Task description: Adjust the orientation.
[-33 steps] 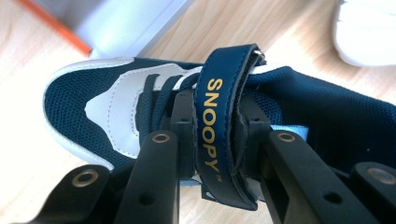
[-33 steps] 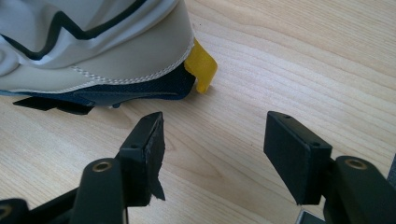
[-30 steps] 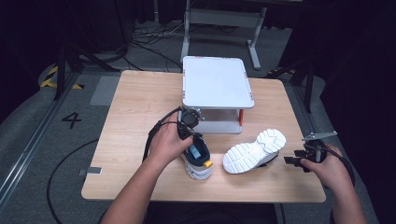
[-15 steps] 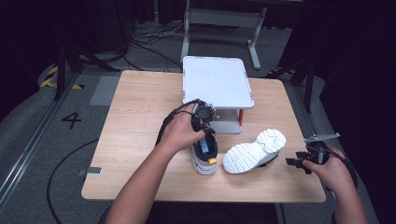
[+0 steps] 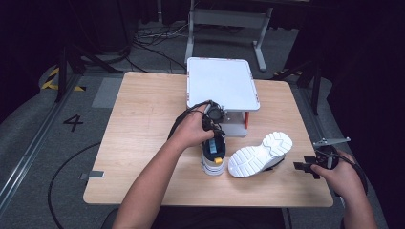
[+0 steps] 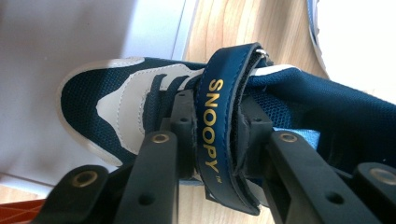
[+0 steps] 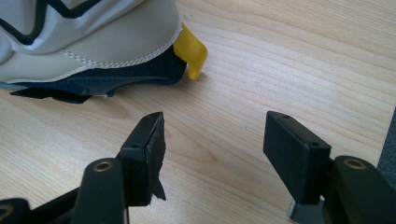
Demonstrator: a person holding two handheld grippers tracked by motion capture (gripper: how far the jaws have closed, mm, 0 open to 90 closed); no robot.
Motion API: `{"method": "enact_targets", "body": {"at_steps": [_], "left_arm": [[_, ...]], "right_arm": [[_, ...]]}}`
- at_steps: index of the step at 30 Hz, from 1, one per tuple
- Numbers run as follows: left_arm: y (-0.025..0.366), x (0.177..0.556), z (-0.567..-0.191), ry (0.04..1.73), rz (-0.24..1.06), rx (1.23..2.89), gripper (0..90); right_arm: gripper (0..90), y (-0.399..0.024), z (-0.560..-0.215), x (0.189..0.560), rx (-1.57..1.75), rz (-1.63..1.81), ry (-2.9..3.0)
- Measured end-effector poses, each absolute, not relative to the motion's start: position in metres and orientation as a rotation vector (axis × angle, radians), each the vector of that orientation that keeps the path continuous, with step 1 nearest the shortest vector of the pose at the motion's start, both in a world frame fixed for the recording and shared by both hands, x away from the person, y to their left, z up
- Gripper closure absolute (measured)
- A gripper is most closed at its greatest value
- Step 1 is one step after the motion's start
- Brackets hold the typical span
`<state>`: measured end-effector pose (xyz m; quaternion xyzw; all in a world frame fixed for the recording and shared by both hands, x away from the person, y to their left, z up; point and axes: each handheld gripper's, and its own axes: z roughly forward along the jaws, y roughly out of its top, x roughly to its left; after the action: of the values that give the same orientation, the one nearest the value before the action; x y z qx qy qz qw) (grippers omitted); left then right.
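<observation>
Jaws of the left gripper (image 6: pixel 219 140), just opening a little, pinch the blue "SNOOPY" strap (image 6: pixel 219 116) of the upright navy-and-white sneaker (image 5: pixel 213 155) near the white raised platform (image 5: pixel 220 88); the right gripper (image 7: pixel 212 144) rests spread, empty, right of the tipped matching sneaker (image 5: pixel 260 155)

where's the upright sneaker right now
In the high view the upright sneaker stands near the table's middle, just in front of the white shelf, with the tipped-over sneaker to its right. The left gripper has its strap between its jaws.
</observation>
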<state>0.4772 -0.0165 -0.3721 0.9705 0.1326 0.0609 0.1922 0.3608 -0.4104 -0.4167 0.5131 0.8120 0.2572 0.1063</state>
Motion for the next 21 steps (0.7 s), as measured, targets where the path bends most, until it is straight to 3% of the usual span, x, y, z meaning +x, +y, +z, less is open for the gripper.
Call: {"method": "enact_targets", "body": {"at_steps": [2,7,10,15,18,21], "left_arm": [[-0.015,0.474,-0.369,0.462,0.194,2.706,52.4],[-0.011,0.457,-0.359,0.543,0.234,2.664,38.1],[-0.006,0.442,-0.346,0.621,0.267,2.629,40.1],[-0.005,0.400,-0.330,0.626,0.182,2.618,51.1],[-0.011,0.382,-0.335,0.576,0.140,2.643,51.1],[-0.021,0.377,-0.351,0.556,0.138,2.710,45.2]], "right_arm": [[39.4,-0.410,-0.417,0.361,1.511,0.756,2.392],[39.2,-0.407,-0.416,0.362,1.504,0.755,2.399],[39.2,-0.403,-0.415,0.363,1.493,0.763,2.407],[39.2,-0.402,-0.414,0.366,1.485,0.765,2.410],[39.1,-0.400,-0.414,0.368,1.481,0.763,2.413],[39.1,-0.398,-0.413,0.369,1.469,0.768,2.420]]}}
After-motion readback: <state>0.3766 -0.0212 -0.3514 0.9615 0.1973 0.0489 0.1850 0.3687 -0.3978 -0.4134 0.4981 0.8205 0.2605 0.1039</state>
